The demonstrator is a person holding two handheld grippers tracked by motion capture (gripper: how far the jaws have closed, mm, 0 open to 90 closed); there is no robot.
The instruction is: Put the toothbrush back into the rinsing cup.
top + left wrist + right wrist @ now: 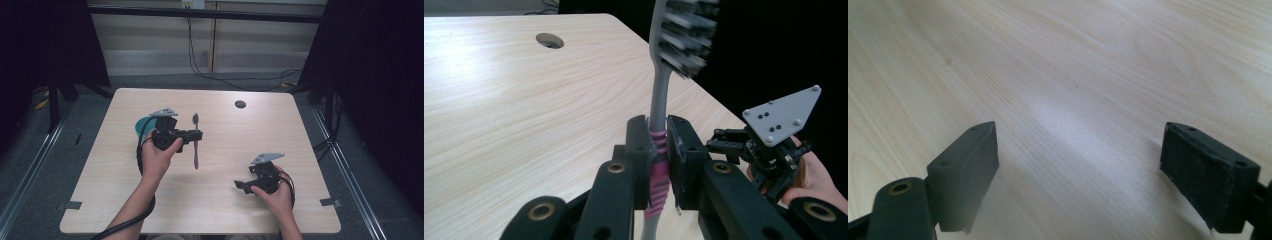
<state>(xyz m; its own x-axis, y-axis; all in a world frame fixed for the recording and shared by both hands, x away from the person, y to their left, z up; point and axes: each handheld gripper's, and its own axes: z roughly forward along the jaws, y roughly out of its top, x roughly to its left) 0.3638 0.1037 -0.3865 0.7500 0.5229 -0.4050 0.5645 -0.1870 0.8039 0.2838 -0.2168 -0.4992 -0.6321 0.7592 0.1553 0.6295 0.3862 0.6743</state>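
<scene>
High view is showing a person's forearms reaching in from the bottom edge over a light wooden table, each hand gripping a black two-jaw tool. The left gripper is hovering over the left-centre of the table, and it is pinching a toothbrush by the handle, so that the brush is lying crosswise to the jaws with its bristled head pointing toward the far edge and its pink lower handle pointing back toward the person. A teal round object is peeking out from behind that gripper, mostly hidden, so what it is cannot be told. A small dark hole is sitting in the tabletop near the far edge. The right gripper is being held low over the near right part of the table, well apart from the toothbrush. Left gripper view is showing the jaws pressing on the pink-ribbed part of the grey toothbrush, the bristles rising blurred at the top, with the other hand and its gripper farther off at the right. Right gripper view is showing its two jaws standing wide apart with bare wood grain between them, holding nothing.
</scene>
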